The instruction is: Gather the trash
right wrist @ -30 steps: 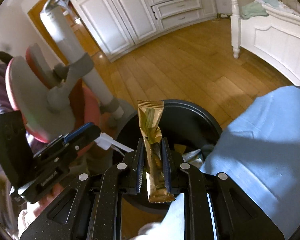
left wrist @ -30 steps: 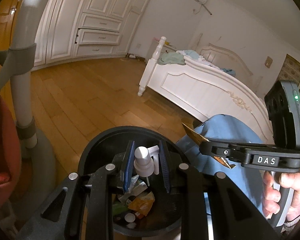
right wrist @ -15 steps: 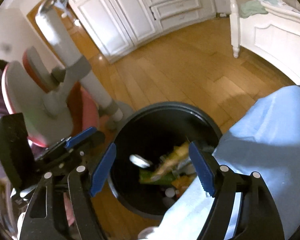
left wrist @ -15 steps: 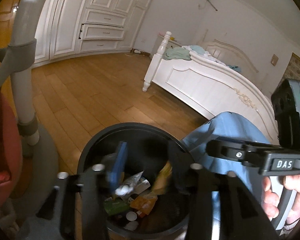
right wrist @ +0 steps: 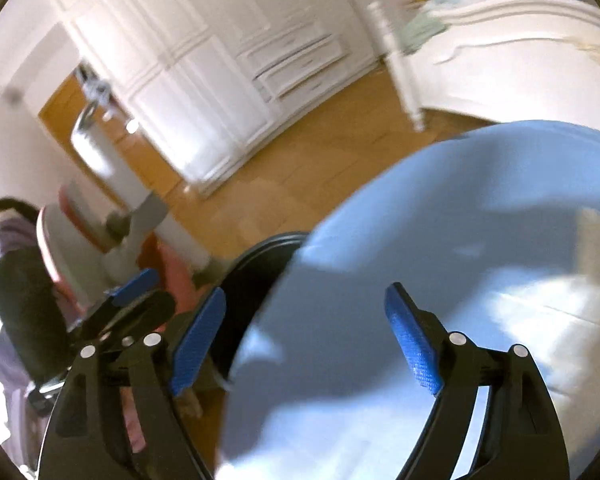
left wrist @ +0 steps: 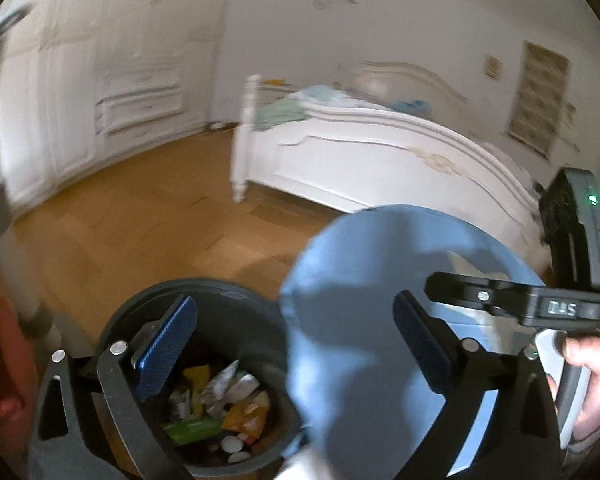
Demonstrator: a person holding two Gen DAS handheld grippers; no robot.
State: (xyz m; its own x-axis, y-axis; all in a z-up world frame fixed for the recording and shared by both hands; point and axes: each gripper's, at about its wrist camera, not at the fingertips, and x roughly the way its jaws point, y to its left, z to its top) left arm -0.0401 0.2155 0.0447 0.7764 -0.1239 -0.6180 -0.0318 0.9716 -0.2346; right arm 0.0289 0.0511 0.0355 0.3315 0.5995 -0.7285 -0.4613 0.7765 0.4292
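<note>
we are opening both the left gripper (left wrist: 296,348) and right gripper (right wrist: 306,340), nothing between either's jaws. the bin (left wrist: 236,296) is lying low-left of both, nearer our left gripper.

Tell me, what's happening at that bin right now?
Left hand-held gripper and right hand-held gripper: jaws opening, nothing between them. Round black trash bin holds wrappers. Blue cloth-covered surface overlaps its rim.
</note>
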